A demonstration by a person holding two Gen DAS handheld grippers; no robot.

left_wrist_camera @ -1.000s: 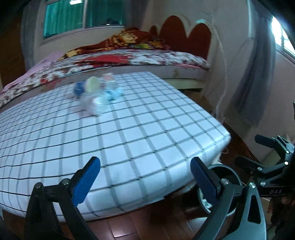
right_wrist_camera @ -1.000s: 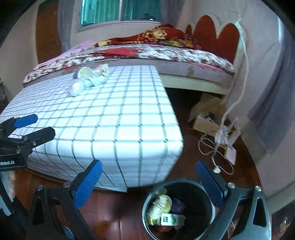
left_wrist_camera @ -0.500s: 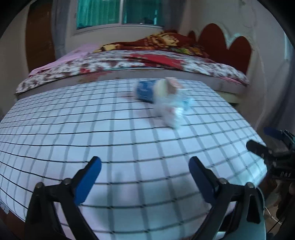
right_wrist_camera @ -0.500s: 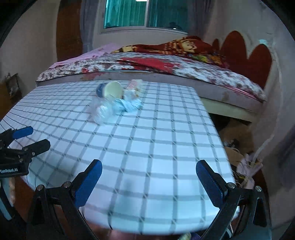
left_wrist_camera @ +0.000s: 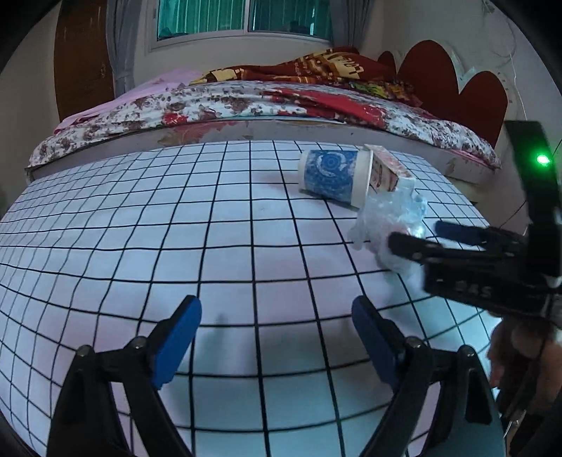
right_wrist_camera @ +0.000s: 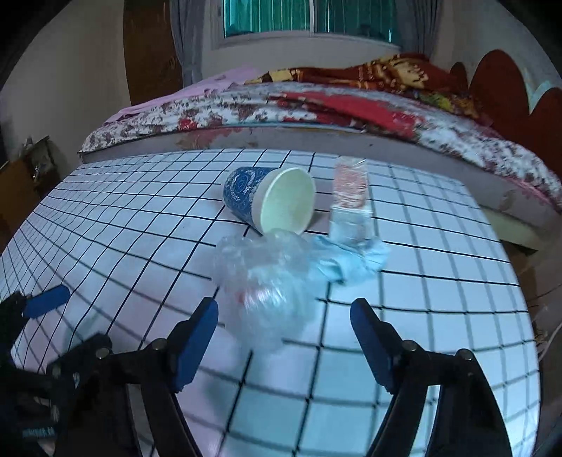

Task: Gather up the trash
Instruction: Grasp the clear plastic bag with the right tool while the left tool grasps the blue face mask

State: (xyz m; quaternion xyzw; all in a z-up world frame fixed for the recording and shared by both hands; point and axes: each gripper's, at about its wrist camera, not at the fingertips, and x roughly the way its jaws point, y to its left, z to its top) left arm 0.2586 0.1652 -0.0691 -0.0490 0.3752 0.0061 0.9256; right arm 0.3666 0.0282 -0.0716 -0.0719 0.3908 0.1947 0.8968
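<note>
Trash lies in a cluster on the checked tablecloth (right_wrist_camera: 421, 288): a blue paper cup (right_wrist_camera: 270, 202) on its side, a crumpled clear plastic bag (right_wrist_camera: 267, 281), a light blue crumpled wrapper (right_wrist_camera: 351, 260) and a small red-and-white carton (right_wrist_camera: 349, 193). My right gripper (right_wrist_camera: 284, 337) is open and empty, its jaws either side of the near end of the plastic bag. My left gripper (left_wrist_camera: 277, 337) is open and empty over bare cloth, left of the cup (left_wrist_camera: 333, 177), the bag (left_wrist_camera: 390, 218) and the carton (left_wrist_camera: 384, 172). The right gripper (left_wrist_camera: 421, 235) shows from the side in the left wrist view.
A bed with a floral cover and red blanket (right_wrist_camera: 351, 102) stands right behind the table, with a red headboard (left_wrist_camera: 456, 81) at the right. The table's right edge (right_wrist_camera: 527, 298) drops to the floor with cables. A window (left_wrist_camera: 246, 17) is at the back.
Both grippers have moved up from floor level by the bin and forward over the table. The right one has closed in on the plastic bag; the bin is out of view.
</note>
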